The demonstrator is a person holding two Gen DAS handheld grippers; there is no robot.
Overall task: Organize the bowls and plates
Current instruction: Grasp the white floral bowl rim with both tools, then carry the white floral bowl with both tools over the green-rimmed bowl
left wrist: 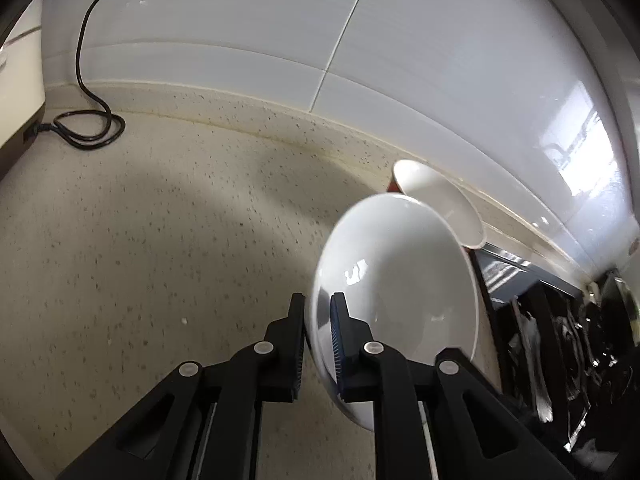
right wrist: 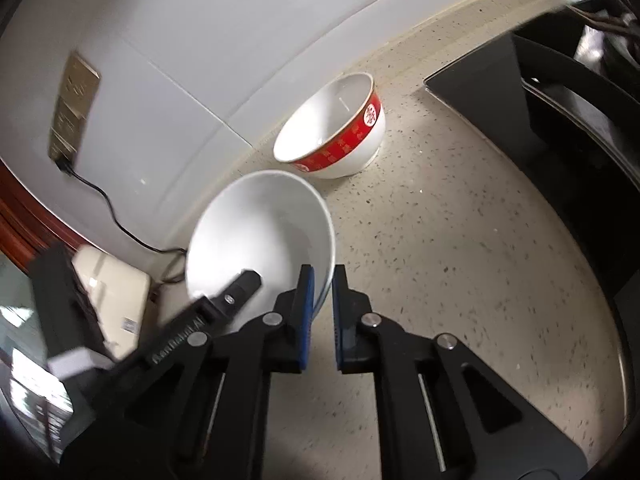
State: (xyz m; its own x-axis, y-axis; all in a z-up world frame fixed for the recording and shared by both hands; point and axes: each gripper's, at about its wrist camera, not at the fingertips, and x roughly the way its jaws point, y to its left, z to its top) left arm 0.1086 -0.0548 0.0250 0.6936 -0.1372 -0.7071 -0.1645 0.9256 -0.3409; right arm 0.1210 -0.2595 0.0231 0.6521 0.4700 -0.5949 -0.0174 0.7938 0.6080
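Note:
A plain white bowl (left wrist: 396,280) is held tilted above the speckled counter (left wrist: 160,240). My left gripper (left wrist: 318,340) is shut on its rim, one finger outside and one inside. The same bowl (right wrist: 260,236) shows in the right wrist view, with the left gripper's finger (right wrist: 240,286) reaching into it. My right gripper (right wrist: 323,312) straddles the bowl's near rim with a small gap between the pads; the left pad is against the rim. A white bowl with a red band (right wrist: 336,128) stands upright by the wall; its rim shows behind the white bowl (left wrist: 436,200).
A black stovetop (right wrist: 540,120) lies to the right, with dark cookware (left wrist: 560,340). A black cord (left wrist: 88,80) runs from a cream appliance (right wrist: 112,300) up to a wall socket (right wrist: 72,112). White tiled wall (left wrist: 280,20) runs along the back.

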